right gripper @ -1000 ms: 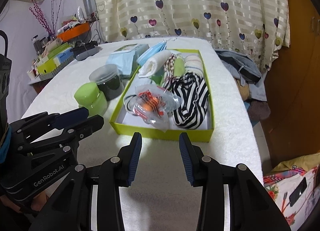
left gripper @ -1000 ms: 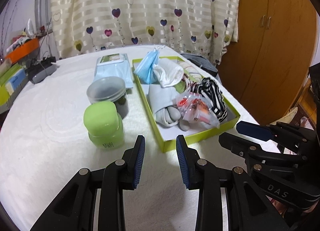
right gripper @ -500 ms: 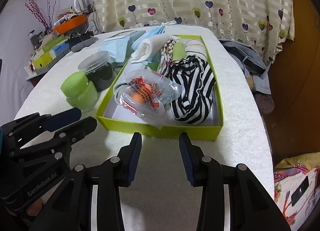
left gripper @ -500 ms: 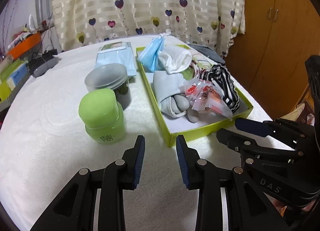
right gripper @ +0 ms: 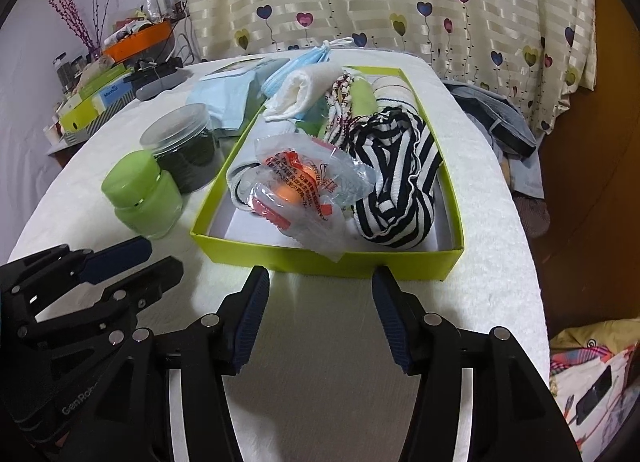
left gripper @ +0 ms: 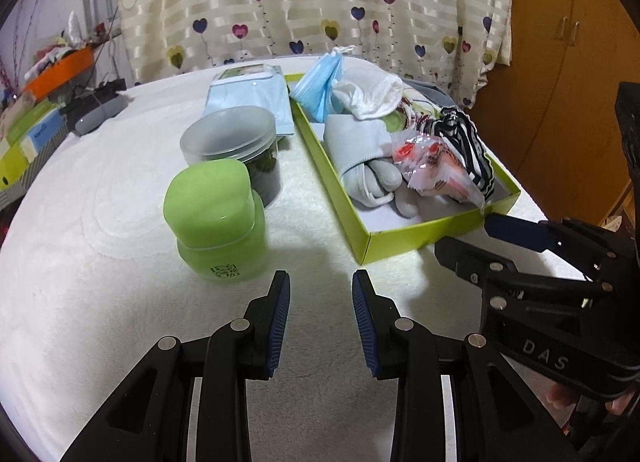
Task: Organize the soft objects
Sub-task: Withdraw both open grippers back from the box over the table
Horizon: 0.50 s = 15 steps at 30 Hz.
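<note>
The right tongs (right gripper: 316, 314) have just been opening and now stand wide apart with nothing between them, low over the tabletop (right gripper: 320, 362) just short of the tray's (right gripper: 328, 262) near wall. The left tongs (left gripper: 320, 322) are half apart and empty, near the green jar (left gripper: 218, 217).

To do this step well, I would bring the right tongs in over the wall rather than against it, and close on one soft piece only.

Nearest ahead of them, on top of the pile, lies the crinkly packet (right gripper: 304, 185); beside it is the striped cloth (right gripper: 396, 177). Further back are the grey sock (left gripper: 360, 157), the white cloth (right gripper: 308, 89) and the blue mask (left gripper: 320, 81).
</note>
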### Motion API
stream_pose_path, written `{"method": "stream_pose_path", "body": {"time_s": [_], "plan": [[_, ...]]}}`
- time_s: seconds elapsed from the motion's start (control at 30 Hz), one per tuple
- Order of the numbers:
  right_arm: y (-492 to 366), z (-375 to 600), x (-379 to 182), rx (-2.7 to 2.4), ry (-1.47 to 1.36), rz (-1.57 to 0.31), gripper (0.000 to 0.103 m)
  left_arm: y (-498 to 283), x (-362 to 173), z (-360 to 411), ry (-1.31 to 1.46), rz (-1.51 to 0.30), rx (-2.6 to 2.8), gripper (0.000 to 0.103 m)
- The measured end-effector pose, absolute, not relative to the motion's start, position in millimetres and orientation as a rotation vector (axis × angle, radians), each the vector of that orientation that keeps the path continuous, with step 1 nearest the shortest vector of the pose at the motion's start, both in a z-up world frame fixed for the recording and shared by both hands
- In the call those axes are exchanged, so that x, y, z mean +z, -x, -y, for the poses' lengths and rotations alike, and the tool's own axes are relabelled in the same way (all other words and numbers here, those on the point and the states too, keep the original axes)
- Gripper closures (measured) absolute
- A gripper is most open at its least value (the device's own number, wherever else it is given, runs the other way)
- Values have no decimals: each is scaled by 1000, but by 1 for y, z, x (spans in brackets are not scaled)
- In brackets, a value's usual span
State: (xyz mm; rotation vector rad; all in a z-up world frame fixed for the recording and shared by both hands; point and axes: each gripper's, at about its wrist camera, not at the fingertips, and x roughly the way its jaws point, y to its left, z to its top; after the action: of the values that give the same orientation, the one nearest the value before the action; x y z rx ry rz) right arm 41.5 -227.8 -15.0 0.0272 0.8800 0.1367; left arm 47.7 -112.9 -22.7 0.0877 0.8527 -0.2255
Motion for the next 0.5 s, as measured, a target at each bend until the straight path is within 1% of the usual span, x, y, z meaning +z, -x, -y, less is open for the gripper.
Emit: {"method": "stream_pose_path", "body": {"time_s": [0.5], "plan": [[-63,219,-25,139,5,-918,48,-60,-30,104,-65,-882,-186,72]]}}
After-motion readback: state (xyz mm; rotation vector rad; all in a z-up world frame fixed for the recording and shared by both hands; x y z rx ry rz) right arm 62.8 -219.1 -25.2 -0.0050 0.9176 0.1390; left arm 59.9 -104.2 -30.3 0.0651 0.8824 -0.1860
